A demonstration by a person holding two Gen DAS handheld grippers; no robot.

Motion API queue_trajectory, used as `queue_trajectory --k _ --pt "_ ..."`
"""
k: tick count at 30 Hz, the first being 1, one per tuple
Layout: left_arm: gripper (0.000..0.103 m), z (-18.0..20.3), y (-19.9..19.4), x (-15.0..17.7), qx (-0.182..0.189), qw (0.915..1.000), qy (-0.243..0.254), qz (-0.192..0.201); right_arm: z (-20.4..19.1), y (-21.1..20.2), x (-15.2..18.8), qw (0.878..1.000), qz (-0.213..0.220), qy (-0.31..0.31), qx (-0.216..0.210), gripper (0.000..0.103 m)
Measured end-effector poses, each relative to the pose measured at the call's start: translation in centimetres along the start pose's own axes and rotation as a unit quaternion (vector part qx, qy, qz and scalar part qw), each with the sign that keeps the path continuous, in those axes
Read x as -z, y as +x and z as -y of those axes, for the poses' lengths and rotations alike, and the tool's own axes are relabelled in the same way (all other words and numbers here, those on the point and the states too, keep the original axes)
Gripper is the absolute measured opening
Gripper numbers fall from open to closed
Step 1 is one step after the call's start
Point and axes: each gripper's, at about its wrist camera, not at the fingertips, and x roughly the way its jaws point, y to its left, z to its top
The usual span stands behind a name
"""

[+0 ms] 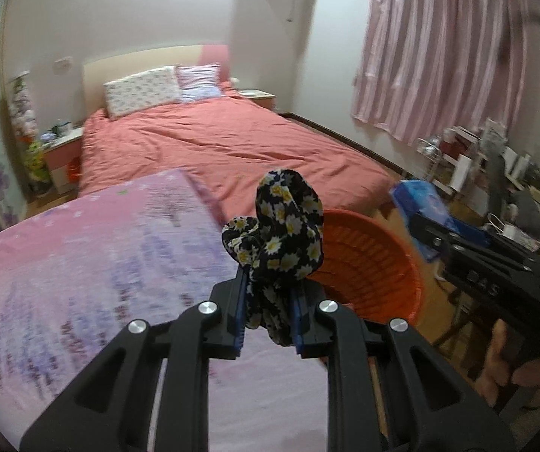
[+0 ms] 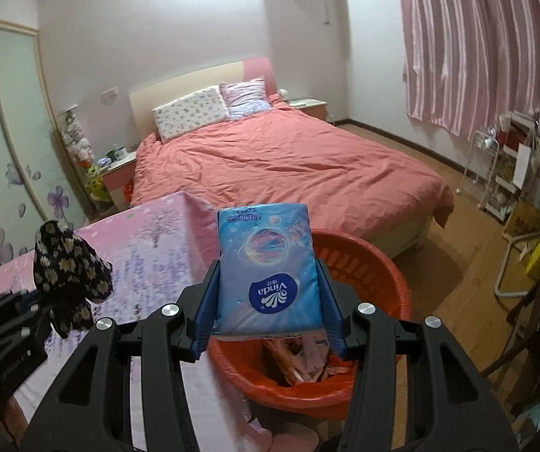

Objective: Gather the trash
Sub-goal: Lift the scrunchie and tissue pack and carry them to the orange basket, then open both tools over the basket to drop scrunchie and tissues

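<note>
Right wrist view puts the blue plastic pack of Vinda tissues [image 2: 270, 275] square in front of me, clamped flat between the blue pads of my right gripper [image 2: 270, 293], which presses on its two long edges at a middling width. I hold it by the sides, I think, because the soft pack would buckle if pinched across its face. It hangs over the near rim of the round orange plastic basket [image 2: 390, 263], and some pinkish scraps already lie at the bottom, so I judge the basket to be the collecting bin and the pack close to its drop point.

Over in the left wrist view, my left gripper [image 1: 270, 301] is nearly closed on a bunched black cloth with a yellow-and-white daisy print [image 1: 285, 233]. The cloth stands up out of the jaws in loose folds, with a tail hanging beneath. It is soft and limp, so a tight pinch low on the bundle is what keeps it from slipping. It sits above the edge of the table, just beside the basket rim but not yet over the opening.

Both grippers work above a table covered in a pink and lilac tree-print cloth [image 1: 81, 263]; the basket stands on the wooden floor against it, low enough to drop things into. Beyond lies a bed with a salmon-red quilt [image 2: 288, 165], and striped pink curtains [image 2: 477, 45] hang at the right.
</note>
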Motion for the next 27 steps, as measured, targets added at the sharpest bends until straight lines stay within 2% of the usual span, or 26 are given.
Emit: queue_trajectory --k 8,11,13,18,22,23,25,27 --pt "0.025 4.8 5.6 -0.3 0.049 0.9981 0.026 -0.027 3.8 2.4 -1.1 0.999 -0.015 0.048 -0.006 0.049" --pt "0.033 5.5 8.1 -0.3 0.052 0.9974 0.03 -0.039 4.6 3.6 -1.3 0.998 -0.022 0.058 -0.013 0.052" --pt "0.046 5.8 9.8 -0.2 0.048 0.9971 0.033 -0.049 5.0 4.6 -1.1 0.997 -0.032 0.065 -0.019 0.054" --pt "0.064 4.5 12.5 1.0 0.025 0.9972 0.025 -0.066 5.6 5.4 -0.1 0.997 -0.035 0.069 -0.016 0.069" --pt "0.075 3.0 12.3 1.4 0.01 0.9975 0.015 -0.068 5.7 4.6 0.5 0.998 -0.029 0.055 0.004 0.08" --pt "0.081 2.4 11.9 1.6 0.005 0.9976 0.009 -0.068 5.7 4.3 0.5 0.998 -0.026 0.053 0.01 0.086" --pt "0.094 1.5 10.9 1.8 -0.009 0.9978 0.003 -0.066 5.7 3.3 0.5 0.998 -0.014 0.045 0.037 0.097" --pt "0.098 0.8 9.2 2.2 -0.022 0.9981 0.0 -0.057 5.5 1.6 0.7 0.996 0.011 0.028 0.08 0.101"
